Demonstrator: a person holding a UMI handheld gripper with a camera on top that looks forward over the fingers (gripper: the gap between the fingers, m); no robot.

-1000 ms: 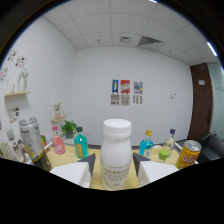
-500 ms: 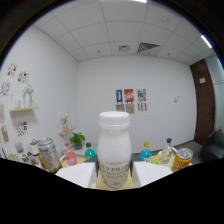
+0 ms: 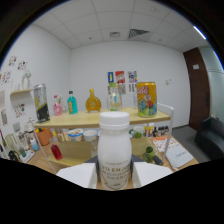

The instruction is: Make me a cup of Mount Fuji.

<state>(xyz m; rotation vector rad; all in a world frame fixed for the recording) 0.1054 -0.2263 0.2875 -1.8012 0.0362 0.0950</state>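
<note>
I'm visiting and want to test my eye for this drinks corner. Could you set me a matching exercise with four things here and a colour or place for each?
Things:
1. bottle with cap
2. tall can
3. round flask
4. slim bottle

Descriptions:
A. amber, on the shelf
B. white, between the gripper jaws
C. teal, on the shelf
D. yellow with colourful print, on the shelf

Pairs: 1-B, 2-D, 3-A, 4-C
</note>
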